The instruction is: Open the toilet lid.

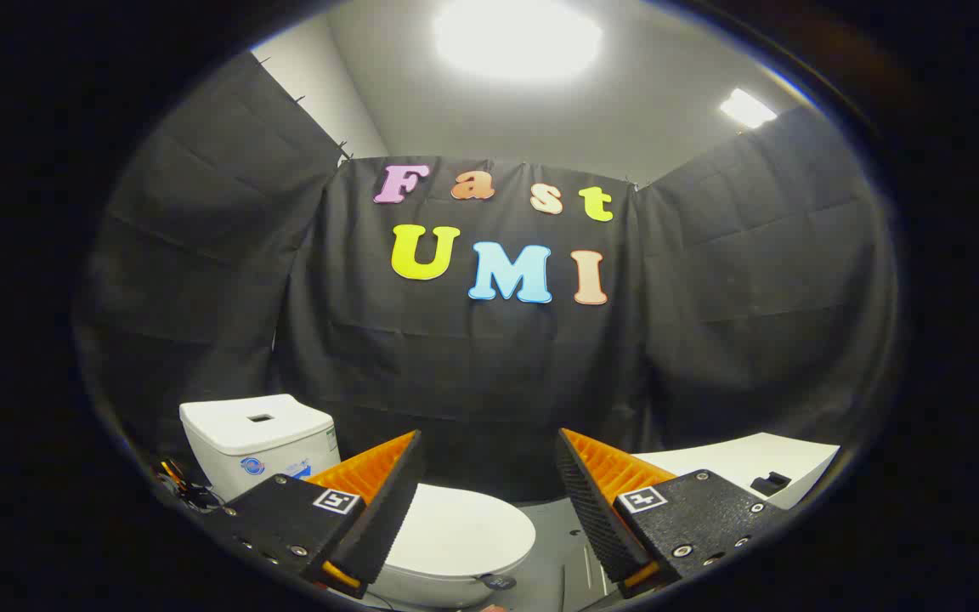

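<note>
A white toilet stands low down, below and ahead of my fingers, with its lid (pixel 460 534) lying flat and closed over the bowl. Its white cistern (pixel 258 438) rises behind the lid, beyond my left finger. My gripper (pixel 489 455) is open, held above the toilet, with a wide gap and nothing between the fingers. The left finger (pixel 387 501) overlaps the near side of the lid; the right finger (pixel 596 501) hangs past the lid's edge over the grey floor.
A white flat-topped unit (pixel 749 463) sits beyond the right finger. Black cloth walls (pixel 472 374) close in the booth behind the toilet and on both sides. A bundle of cables (pixel 179 489) lies beside the cistern.
</note>
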Motion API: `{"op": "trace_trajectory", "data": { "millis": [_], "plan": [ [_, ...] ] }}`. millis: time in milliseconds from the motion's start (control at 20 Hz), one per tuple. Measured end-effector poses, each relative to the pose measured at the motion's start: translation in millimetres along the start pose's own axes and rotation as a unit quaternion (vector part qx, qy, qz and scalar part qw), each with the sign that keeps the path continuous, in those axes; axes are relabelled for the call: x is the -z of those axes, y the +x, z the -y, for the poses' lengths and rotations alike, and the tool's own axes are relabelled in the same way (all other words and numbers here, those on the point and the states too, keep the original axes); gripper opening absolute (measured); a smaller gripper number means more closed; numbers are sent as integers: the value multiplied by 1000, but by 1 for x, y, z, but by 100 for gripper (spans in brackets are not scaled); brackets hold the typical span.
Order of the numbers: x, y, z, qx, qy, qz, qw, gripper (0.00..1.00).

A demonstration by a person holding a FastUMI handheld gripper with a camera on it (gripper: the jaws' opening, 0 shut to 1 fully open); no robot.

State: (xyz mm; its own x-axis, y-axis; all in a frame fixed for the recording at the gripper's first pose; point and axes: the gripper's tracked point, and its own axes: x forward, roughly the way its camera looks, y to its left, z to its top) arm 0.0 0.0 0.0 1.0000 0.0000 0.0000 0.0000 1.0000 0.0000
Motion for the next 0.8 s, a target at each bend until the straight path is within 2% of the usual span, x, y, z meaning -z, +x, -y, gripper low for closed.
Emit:
{"op": "trace_trajectory", "data": {
  "millis": [800],
  "plan": [
    [6, 1, 16, 15, 42, 6, 999, 94]
  ]
}}
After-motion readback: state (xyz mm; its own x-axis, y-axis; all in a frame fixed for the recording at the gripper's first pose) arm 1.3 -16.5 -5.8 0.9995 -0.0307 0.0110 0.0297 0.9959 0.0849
